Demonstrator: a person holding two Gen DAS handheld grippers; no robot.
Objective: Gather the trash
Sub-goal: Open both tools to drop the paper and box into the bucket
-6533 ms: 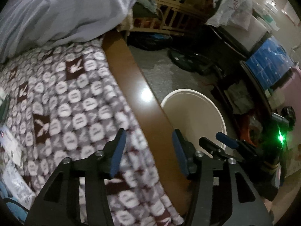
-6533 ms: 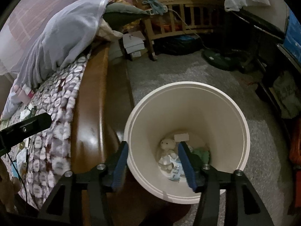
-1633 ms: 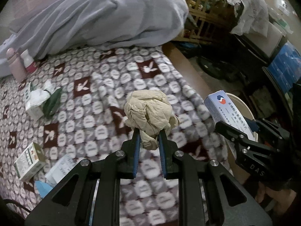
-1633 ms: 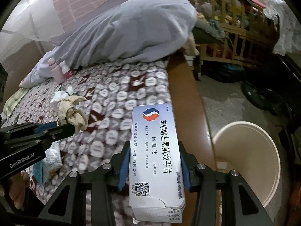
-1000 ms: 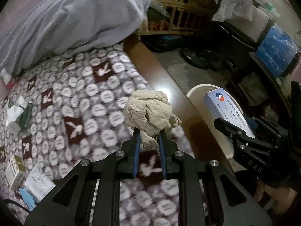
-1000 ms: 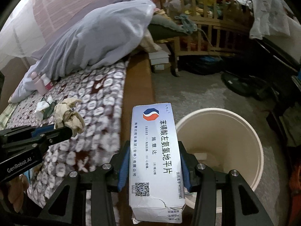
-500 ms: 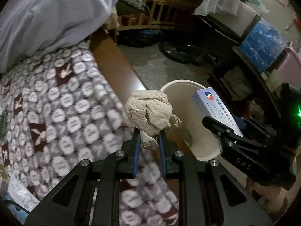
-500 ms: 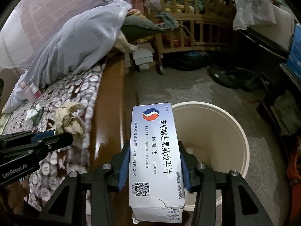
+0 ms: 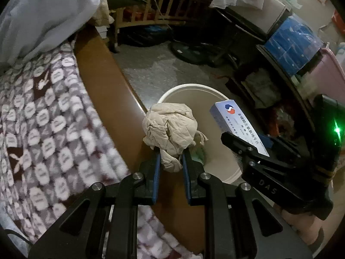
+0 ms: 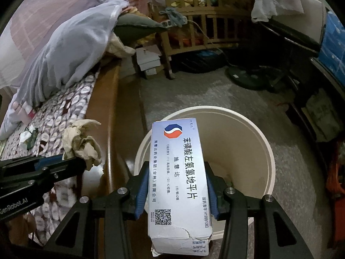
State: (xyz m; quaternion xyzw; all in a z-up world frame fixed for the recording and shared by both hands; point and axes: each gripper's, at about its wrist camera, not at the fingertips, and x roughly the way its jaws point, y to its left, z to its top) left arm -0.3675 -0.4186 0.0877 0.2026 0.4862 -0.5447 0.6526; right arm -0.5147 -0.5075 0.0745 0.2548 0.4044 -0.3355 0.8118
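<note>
- The left gripper (image 9: 170, 160) is clenched on a crumpled beige paper wad (image 9: 171, 127), pinching its lower tail between the blue-padded fingers (image 9: 156, 168); the bulk of the wad bulges above the fingertips.
- In the left wrist view the wad sits over the near rim of a round cream plastic bin (image 9: 217, 95) standing on the grey floor (image 9: 151, 71) just beside the bed's glossy brown wooden side rail (image 9: 103, 82).
- The right gripper (image 10: 175, 185) is grasping a long white-and-blue cardboard medicine box (image 10: 177, 172) with Chinese print, a red-and-blue logo near its far end and a QR code near its torn near end.
- The box is held lengthwise along the fingers, its far end reaching over the bin's opening (image 10: 237, 151).
- Some small items lie at the bottom of the bin; they are too hidden to identify.
- A brown-and-white patterned bedspread (image 9: 43, 118) covers the bed, with a pale blue-grey blanket (image 10: 71, 54) heaped at its far end.
</note>
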